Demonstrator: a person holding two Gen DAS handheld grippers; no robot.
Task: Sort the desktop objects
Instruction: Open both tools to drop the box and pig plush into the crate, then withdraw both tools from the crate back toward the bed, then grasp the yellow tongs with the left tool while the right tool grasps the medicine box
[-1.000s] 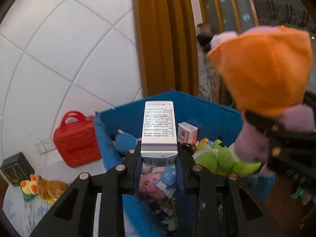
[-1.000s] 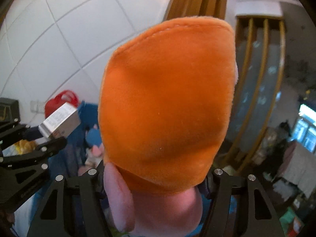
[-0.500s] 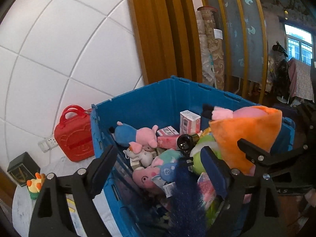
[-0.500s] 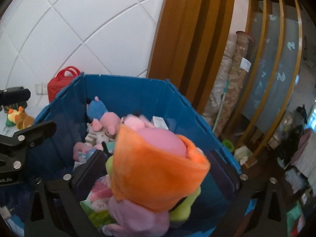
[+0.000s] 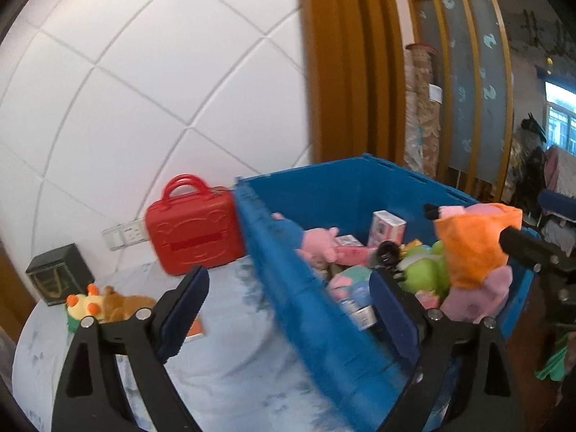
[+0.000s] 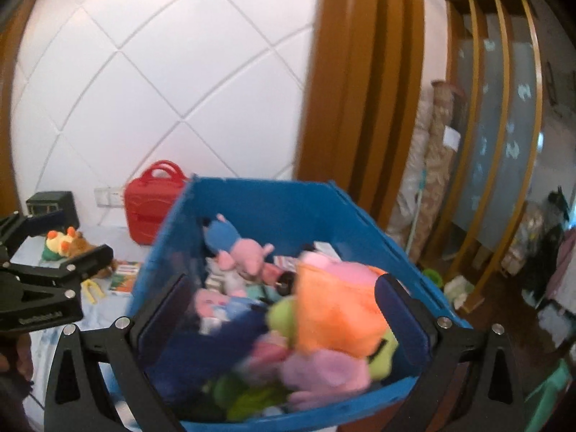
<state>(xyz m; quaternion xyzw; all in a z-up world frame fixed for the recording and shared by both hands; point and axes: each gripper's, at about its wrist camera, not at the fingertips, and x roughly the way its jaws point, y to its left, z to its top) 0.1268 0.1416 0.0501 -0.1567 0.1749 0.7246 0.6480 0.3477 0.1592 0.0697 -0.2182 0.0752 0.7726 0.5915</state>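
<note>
Left wrist view: the left gripper (image 5: 288, 309) has just let its box go, fingers now wide apart and empty, straddling the blue bin (image 5: 306, 298) wall at the worktop (image 5: 223, 370) edge. Right wrist view: the right gripper (image 6: 284, 316) has sprung open too, and the orange plush (image 6: 338, 309) lies in the bin, seemingly untouched though blurred, so both items are sorted.

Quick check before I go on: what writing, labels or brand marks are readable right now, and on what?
Left gripper body: pale embossed brand lettering, too blurred to read.
Small pink-and-white box in the blue bin: print too small to read.
Black box on the table: gold mark, unreadable.
Nothing else legible.
</note>
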